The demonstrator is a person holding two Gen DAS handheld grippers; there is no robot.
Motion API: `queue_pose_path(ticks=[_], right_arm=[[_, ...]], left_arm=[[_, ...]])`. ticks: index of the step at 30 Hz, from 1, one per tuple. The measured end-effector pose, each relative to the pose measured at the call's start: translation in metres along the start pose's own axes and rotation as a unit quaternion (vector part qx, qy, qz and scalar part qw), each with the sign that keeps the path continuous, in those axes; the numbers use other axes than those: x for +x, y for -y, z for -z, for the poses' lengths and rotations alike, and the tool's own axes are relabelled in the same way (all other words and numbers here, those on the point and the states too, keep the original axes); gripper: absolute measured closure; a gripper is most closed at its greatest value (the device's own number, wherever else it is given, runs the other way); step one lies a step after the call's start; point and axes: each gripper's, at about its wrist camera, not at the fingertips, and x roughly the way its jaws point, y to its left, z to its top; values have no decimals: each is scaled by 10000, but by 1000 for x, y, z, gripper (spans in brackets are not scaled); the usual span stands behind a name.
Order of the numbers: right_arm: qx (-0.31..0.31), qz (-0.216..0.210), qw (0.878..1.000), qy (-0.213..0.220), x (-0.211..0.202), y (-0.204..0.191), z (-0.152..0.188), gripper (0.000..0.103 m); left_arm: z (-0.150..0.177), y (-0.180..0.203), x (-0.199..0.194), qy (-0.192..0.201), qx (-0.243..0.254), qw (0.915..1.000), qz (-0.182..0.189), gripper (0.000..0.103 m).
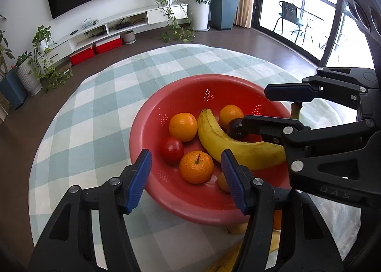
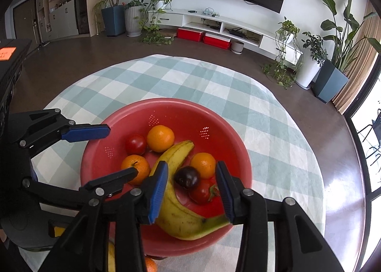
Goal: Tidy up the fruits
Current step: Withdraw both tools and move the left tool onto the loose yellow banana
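Hovering over the near rim of the red colander bowl point(image 2: 90, 165), both hand-held grippers stand released with nothing between their blue pads. The right hand-held gripper point(image 2: 191, 191) frames the banana point(image 2: 176, 215), the dark plum point(image 2: 187, 176) and a red tomato point(image 2: 202, 192) from above, its jaws spread wide, probably because it is over the bowl to set fruit down or choose the next piece. The left hand-held gripper point(image 1: 185, 181) is angled in from the other side, its jaws straddling a stemmed mandarin point(image 1: 196, 167) without touching it.

Nearest of all, below the bowl's rim, a few yellow and orange fruits point(image 1: 238, 228) lie on the checked cloth of the surface point(image 1: 95, 105), partly hidden by the gripper bodies; these look like what remains to be gathered. Farther in, the bowl holds a second tomato point(image 1: 172, 150), and two more oranges point(image 1: 182, 126) toward its far wall, so most fruit seems already collected.
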Motion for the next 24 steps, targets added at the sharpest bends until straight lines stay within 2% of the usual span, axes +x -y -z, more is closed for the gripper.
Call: queue_pose_path(ticks=[1,2,3,4,5,6,9,15,19,22,24], right_arm=[[73,-34,9999,92,-9,1,4,51],[170,-71,9996,210,-18,1,9,47],[279,-120,9990,340,-28,2,16,39],[387,-177,9980,459,-38,2,24,30],[493,-228,9969,571,-47,3,33,25],[601,-279,9954,693,-56,4,43,20],[884,-473,9915,824,-73,5,75,20],[1575,-732,9822,715,-81,10,131,20],[1679,-868,9797,660,-79,7,141,20],[1603,-901,9806,683,-79,3,144,20],[1578,-918,9807,699,-79,2,146,20]], left_arm=[[3,-1,-7,50,-29,10000,-4,40],[6,-1,-15,92,-65,9999,-3,33],[10,-2,-22,138,-90,9999,-3,24],[15,-1,-30,193,-89,9998,5,20],[20,-1,-38,246,-74,9997,25,14],[27,-1,-44,278,-49,9996,53,13],[47,1,-59,181,92,9997,146,13],[83,10,-70,-76,675,9968,410,13],[98,31,-63,-278,1243,9905,522,13],[107,45,-51,-428,1625,9848,427,13],[111,49,-43,-532,1761,9817,497,13]])
